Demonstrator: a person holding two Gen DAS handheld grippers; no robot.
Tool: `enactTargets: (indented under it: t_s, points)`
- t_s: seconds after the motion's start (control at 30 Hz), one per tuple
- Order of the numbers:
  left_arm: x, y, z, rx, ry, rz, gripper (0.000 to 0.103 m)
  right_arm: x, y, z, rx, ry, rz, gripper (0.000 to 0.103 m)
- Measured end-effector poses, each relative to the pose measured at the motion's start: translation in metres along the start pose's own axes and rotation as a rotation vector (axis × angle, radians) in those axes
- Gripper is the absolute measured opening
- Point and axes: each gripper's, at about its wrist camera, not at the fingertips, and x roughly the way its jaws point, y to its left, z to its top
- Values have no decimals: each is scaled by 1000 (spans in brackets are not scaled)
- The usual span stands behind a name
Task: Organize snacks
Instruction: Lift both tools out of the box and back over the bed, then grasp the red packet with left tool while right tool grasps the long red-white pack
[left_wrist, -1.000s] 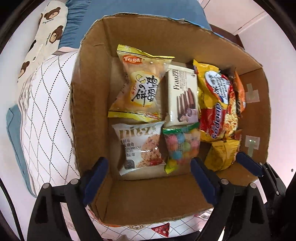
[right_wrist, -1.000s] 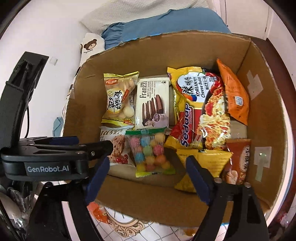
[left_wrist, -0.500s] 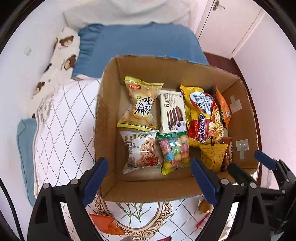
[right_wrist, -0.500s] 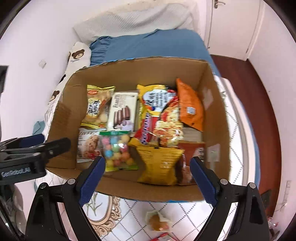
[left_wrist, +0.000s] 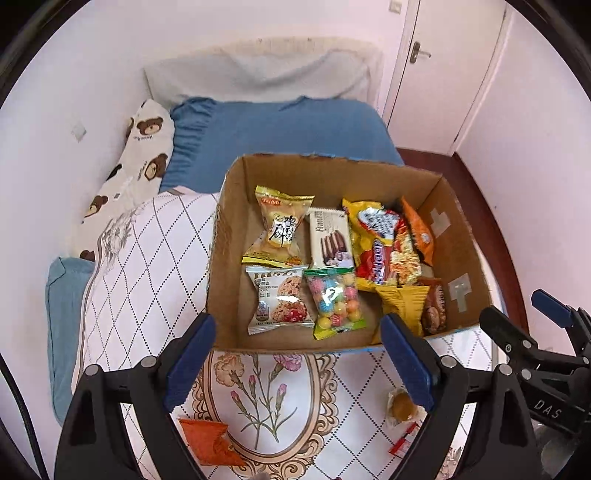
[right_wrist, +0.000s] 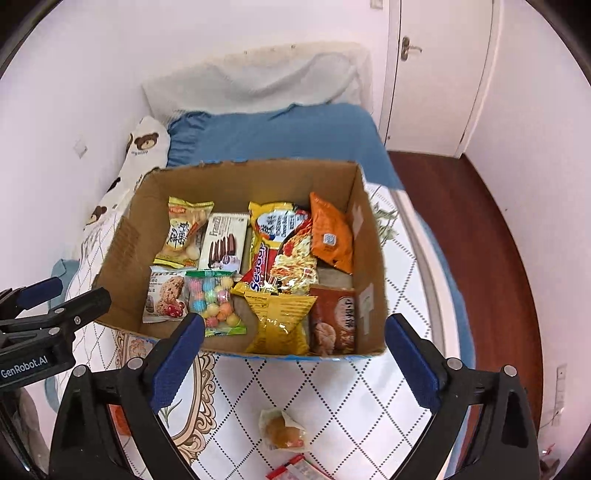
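Observation:
A cardboard box (left_wrist: 226, 254) (right_wrist: 123, 240) stands on the bed with several snack packs laid flat inside. Among them are a candy bag (left_wrist: 334, 299) (right_wrist: 216, 301), an oat cookie pack (left_wrist: 277, 299) and a noodle pack (left_wrist: 384, 247) (right_wrist: 282, 251). My left gripper (left_wrist: 295, 343) hangs open above the box's near wall, nothing between its fingers. My right gripper (right_wrist: 295, 332) is over the same wall, its jaws opening and empty. On the cover in front of the box lie a wrapped brown pastry (left_wrist: 400, 406) (right_wrist: 282, 430) and an orange packet (left_wrist: 208, 439).
A red-and-white wrapper (right_wrist: 295, 469) lies near the pastry. The box rests on a white diamond-pattern cover (left_wrist: 147, 266); behind it are a blue sheet (left_wrist: 280, 129) and a bear-print pillow (left_wrist: 140, 155). Right of the bed is a dark wood floor (right_wrist: 476, 221) and a door (right_wrist: 436, 74).
Both grippers have risen and drawn back from inside the box, so the whole box, the bed and the loose snacks in front now show. The right jaws have widened.

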Motion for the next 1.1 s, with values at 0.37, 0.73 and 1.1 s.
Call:
enactTargets:
  t_s: [0.37,0.73,1.1]
  points:
    - [-66,-14,-39,28,-155,25,91,-69,-6,-30,10,-130,6,100]
    - [-98,-16,-69,10,-177,-4,91,-120,-12,-56,33,-204,70,100]
    - [16,6,-189,-32,301,-51,91,-17,-37,-155,30,173,156,61]
